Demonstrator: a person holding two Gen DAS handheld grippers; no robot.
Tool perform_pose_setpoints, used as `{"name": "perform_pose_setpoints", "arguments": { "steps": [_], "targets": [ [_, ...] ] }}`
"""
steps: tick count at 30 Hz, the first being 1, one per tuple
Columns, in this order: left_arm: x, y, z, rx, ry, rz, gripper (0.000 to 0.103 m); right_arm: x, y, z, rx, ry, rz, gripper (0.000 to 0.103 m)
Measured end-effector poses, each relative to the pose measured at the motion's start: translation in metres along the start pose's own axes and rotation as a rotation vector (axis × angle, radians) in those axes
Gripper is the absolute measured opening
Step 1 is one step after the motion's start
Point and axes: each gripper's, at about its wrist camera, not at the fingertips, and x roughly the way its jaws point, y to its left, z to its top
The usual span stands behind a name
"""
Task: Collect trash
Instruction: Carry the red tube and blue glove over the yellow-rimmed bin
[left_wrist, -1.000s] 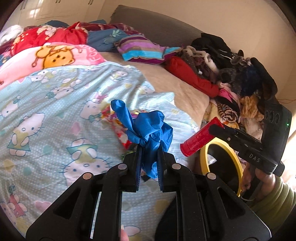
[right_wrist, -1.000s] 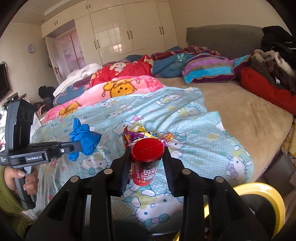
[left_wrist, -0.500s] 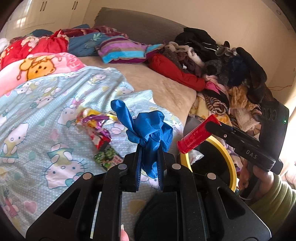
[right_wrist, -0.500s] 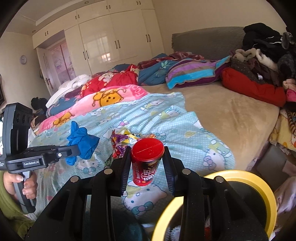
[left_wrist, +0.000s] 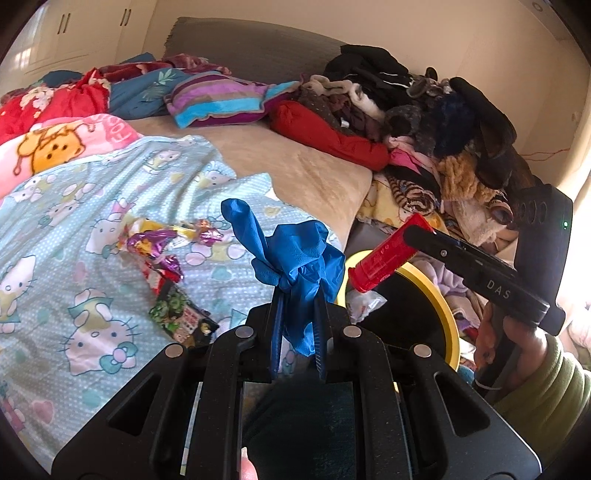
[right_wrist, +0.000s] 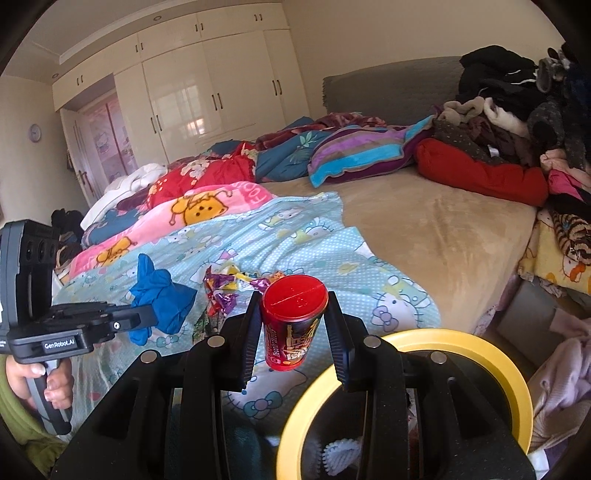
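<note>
Two black handheld grippers, each with angular linkage arms and round silver pivot pins. The left gripper (left_wrist: 298, 332) has blue-edged finger pads and white "GenRobot.AI" lettering on its side. The right gripper (right_wrist: 293, 332) reads "DAS" along its body, with a small green light on its rear block. Both hands wear olive-green sleeves (left_wrist: 550, 384).

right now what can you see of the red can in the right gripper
The can is a small red cylinder with a flat red plastic-looking lid and gold and dark print on its side that is too small to read. It stands upright between the fingers of the right hand-held gripper, which is shut on its sides, clear of the bed, beside the yellow bin rim. In the left view it sticks out sideways above that rim.
</note>
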Motion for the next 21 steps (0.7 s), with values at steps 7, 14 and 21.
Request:
{"name": "perform_pose_setpoints", "arguments": {
  "steps": [7,14,21],
  "targets": [
    [0.004,-0.014,-0.003,0.02,0.01,-0.015,0.009,-0.011,-0.013,-0.003,0.013,-0.013,-0.032,0.032],
    [0.007,-0.026,-0.004,0.036,0.016,-0.032,0.009,-0.022,-0.027,-0.009,0.03,-0.021,-0.066,0.032],
    [0.013,-0.044,-0.004,0.056,0.024,-0.058,0.009,-0.031,-0.043,-0.019,0.038,-0.013,-0.113,0.032]
  ]
}}
